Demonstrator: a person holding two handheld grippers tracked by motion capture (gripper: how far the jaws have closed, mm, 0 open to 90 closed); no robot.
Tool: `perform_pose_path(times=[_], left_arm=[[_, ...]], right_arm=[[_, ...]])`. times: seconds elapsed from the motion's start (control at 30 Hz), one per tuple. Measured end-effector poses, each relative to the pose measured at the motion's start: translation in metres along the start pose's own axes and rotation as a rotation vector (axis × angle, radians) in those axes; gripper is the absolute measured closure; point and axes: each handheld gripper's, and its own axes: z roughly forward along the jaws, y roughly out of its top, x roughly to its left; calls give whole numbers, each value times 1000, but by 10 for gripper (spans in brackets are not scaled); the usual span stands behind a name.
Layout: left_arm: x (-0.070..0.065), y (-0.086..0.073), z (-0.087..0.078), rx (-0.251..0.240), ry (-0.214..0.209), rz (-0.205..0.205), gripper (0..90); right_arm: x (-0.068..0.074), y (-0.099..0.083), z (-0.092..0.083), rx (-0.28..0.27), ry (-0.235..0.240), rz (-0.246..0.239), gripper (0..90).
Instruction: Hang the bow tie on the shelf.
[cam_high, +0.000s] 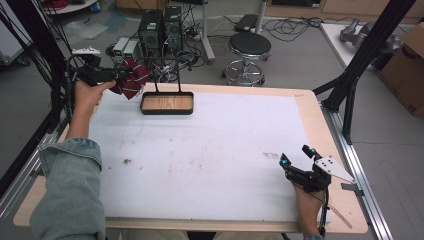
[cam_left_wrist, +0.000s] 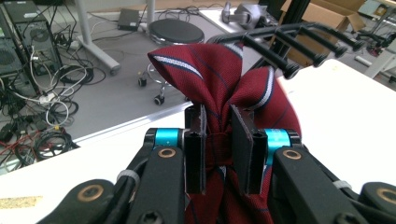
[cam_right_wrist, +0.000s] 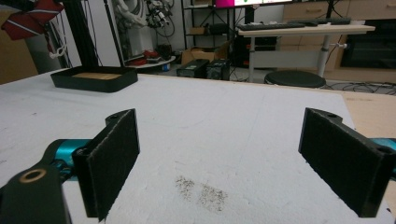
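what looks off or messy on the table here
Dark speckled smudges soil the white table cover near the right gripper, with a smaller spot toward the left. The left gripper holds a bunched red tie above the far-left corner.

Left gripper (cam_high: 118, 75): gripping a dark red cloth (cam_high: 131, 79) above the table's far left corner.
Right gripper (cam_high: 296, 159): resting near right edge, jaws spread.
Black tray (cam_high: 167, 103): sitting beside cloth.

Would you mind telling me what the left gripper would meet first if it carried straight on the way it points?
Probably the black rack's prongs, just beyond the red tie that the left gripper holds; depth is uncertain.
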Motion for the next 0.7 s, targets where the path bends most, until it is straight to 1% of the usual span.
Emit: perform_pose_path(times=[0.13,0.17,0.23,0.3,0.4,0.5,0.53,0.6,0.7], left_arm=[[-2,-3,5,13,14,12,756],[-3,-6,8,18,26,17,756],[-3,-7,9,21,27,19,756],[-4,-10,12,26,38,23,756],[-5,-13,16,23,51,27,755],[-7,-15,20,19,60,44,755],[-9,-16,23,16,70,53,755],[-10,-16,24,13,72,57,754],[-11,-18,27,3,87,67,753]], right_arm=[[0,0,0,2,-2,0,115],[0,0,0,3,-2,2,115],[0,0,0,1,0,-1,115],[0,0,0,1,0,0,115],[0,0,1,2,-1,-1,115],[0,0,1,1,-1,1,115],[0,0,1,2,-1,0,115],[0,0,1,1,-1,1,115],[0,0,1,2,1,0,115]])
